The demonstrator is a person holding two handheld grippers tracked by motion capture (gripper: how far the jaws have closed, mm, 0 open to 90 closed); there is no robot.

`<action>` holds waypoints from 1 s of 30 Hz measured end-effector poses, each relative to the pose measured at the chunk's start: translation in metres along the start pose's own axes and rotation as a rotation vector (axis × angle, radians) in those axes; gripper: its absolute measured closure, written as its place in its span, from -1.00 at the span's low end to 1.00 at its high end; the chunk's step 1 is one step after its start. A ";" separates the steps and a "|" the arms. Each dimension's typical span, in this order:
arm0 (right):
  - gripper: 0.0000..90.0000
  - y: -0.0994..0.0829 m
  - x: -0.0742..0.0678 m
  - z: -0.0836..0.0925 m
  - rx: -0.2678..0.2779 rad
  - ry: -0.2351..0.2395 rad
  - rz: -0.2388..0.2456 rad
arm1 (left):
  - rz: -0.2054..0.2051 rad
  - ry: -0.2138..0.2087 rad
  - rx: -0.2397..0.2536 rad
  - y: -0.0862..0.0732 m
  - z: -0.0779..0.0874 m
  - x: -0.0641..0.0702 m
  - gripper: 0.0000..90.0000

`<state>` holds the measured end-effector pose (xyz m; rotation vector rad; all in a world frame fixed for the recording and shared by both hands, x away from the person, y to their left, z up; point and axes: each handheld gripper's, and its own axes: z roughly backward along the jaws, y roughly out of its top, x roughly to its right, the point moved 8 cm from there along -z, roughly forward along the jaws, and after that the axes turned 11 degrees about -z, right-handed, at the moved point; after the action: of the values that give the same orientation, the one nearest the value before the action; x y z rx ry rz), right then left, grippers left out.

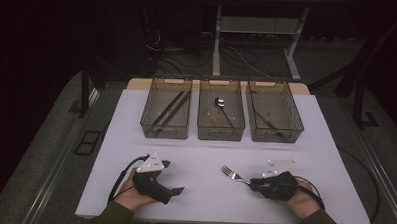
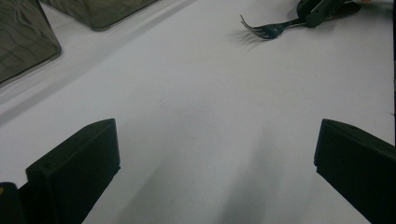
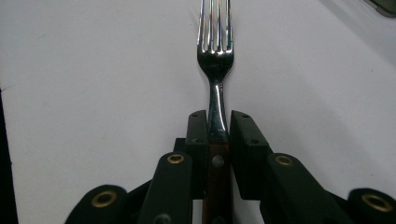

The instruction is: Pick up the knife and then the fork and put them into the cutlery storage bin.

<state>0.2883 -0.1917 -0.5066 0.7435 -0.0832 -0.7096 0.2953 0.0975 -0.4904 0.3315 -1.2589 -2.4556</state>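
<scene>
Right gripper view first: right tool (image 3: 218, 116) clamped on the brown handle of the fork (image 3: 214, 56), both pads against it, no gap to see. Runs straight ahead along the tool's own line, prongs in front, over the bare white worktop (image 3: 93, 70).

In the high view, found at the near right of the worktop, prongs toward the left and a little away from the person. Long axis so almost across, not toward the three bins at the far edge. Probably asks for a turn of the wrist before going lengthwise into one.

Hard to judge which one: long sticks in the left bin (image 1: 151, 121), a spoon (image 1: 220, 103) in the middle bin (image 1: 220, 134), dim dark pieces in the right bin (image 1: 295, 126). Middle and right bins nearer to this hand.

Open worktop between fork and bins, nothing in the way. Walls rather high, so likely needs a lift over the rim.

Left tool (image 1: 174, 177) at the near left, jaws wide apart, holding nothing, well apart from the fork.
</scene>
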 end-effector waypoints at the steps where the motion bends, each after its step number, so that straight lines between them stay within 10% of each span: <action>1: 0.72 0.000 0.001 0.000 0.001 0.002 -0.002 | 0.000 0.000 0.000 0.000 0.000 0.000 -1.00; 30: 0.72 0.029 0.030 0.031 0.049 0.013 -0.075 | 0.008 0.003 0.007 0.000 -0.001 0.000 -1.00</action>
<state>0.3180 -0.2134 -0.4700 0.8017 -0.0617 -0.7765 0.2958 0.0964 -0.4908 0.3317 -1.2658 -2.4433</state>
